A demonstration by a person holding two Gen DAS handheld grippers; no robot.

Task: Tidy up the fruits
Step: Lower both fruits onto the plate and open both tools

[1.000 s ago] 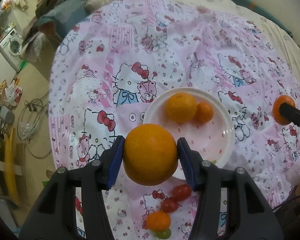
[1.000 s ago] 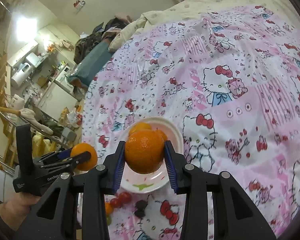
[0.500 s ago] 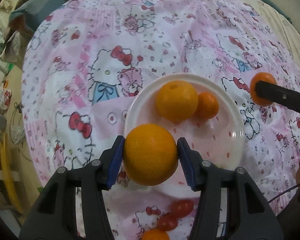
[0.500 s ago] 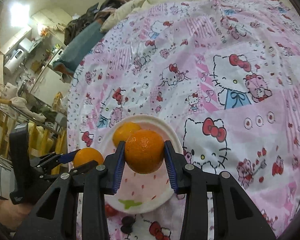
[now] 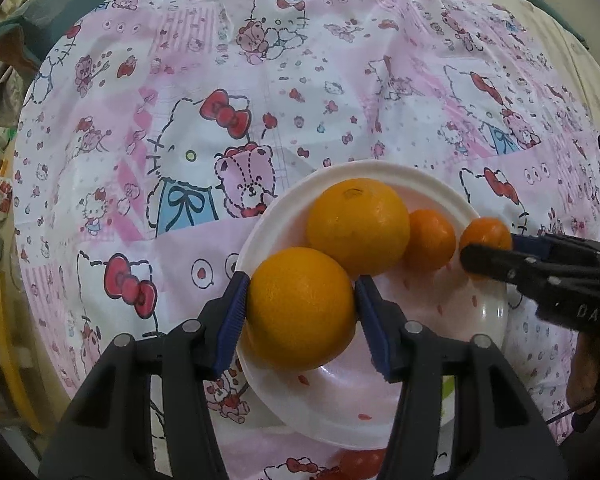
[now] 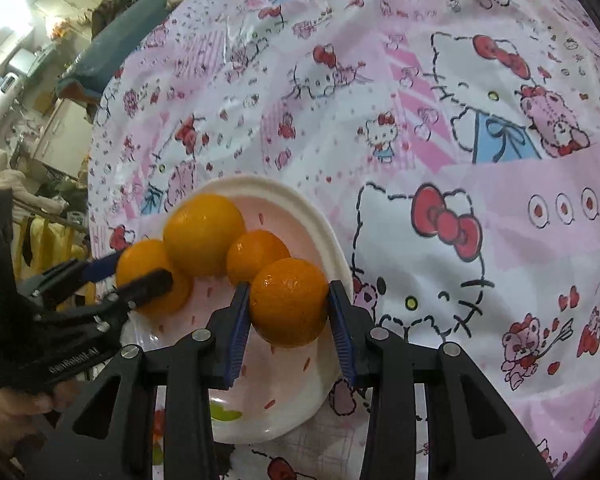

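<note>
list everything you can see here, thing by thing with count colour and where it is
large oranges: 2, orange; one lies on the plate, one is clamped in the left gripper over the plate's near-left edge
small oranges: 2, deeper orange; one lies on the plate beside the large one, one is clamped in the right gripper over the plate
plate: 1, white with pink inside and red flecks; on the cloth
cloth: 1, pink and white with cartoon cats; covers the surface
small red fruit: red, count unclear; on the cloth at the near edge, mostly hidden
left gripper: black, blue pads
right gripper: black, blue pads
</note>
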